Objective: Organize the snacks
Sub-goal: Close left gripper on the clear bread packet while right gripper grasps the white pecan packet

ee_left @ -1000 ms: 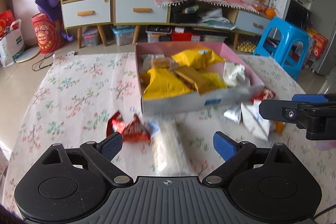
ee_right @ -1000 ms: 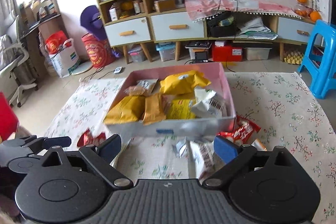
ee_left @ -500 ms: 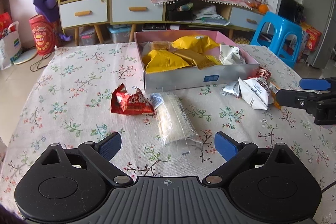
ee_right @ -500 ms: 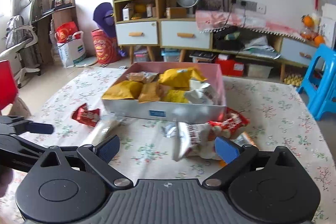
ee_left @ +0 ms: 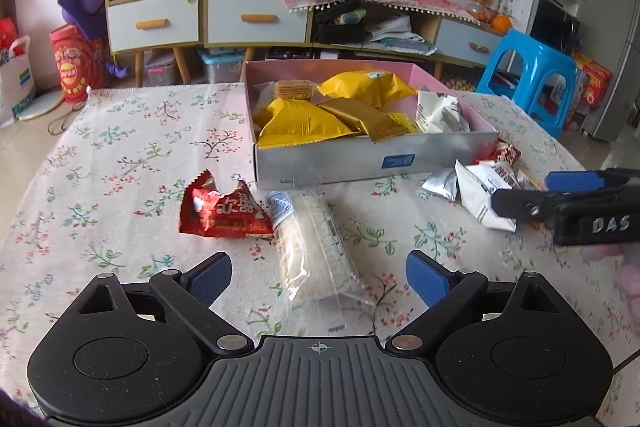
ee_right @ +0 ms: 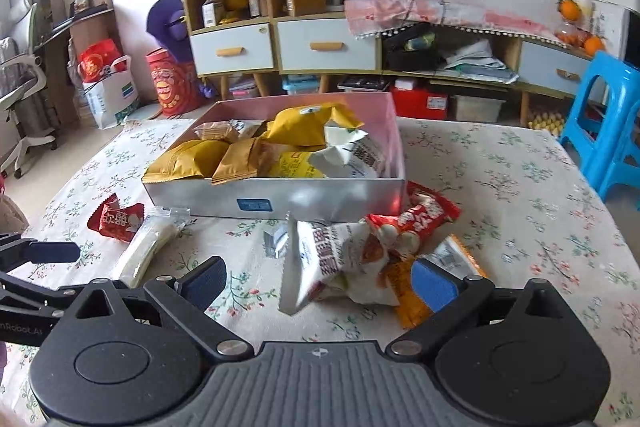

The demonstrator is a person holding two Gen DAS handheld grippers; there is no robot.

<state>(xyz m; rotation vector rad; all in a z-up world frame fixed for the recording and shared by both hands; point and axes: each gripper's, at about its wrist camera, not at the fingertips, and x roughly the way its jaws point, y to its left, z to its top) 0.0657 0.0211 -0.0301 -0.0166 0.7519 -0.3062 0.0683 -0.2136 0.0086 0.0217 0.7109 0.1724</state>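
A pink-lined silver box (ee_left: 440, 151) (ee_right: 320, 197) on the floral table holds several yellow and gold snack packs. In front of it lie a red packet (ee_left: 222, 213) (ee_right: 118, 219) and a clear pack of white crackers (ee_left: 312, 247) (ee_right: 146, 247). My left gripper (ee_left: 318, 273) is open, its fingers astride the near end of the cracker pack. Right of the box lies a heap: a white packet (ee_right: 320, 259) (ee_left: 480, 193), a red packet (ee_right: 416, 219) and an orange one (ee_right: 404, 287). My right gripper (ee_right: 320, 279) is open just before that heap.
A blue plastic stool (ee_left: 528, 75) (ee_right: 608, 131) stands past the table's right edge. Cabinets and shelves (ee_left: 200, 15) line the far wall. The floral cloth (ee_left: 120, 147) left of the box lies bare.
Both grippers have drawn back from the box and dropped lower toward the table. The left now frames the cracker pack, the right frames the heap of packets.
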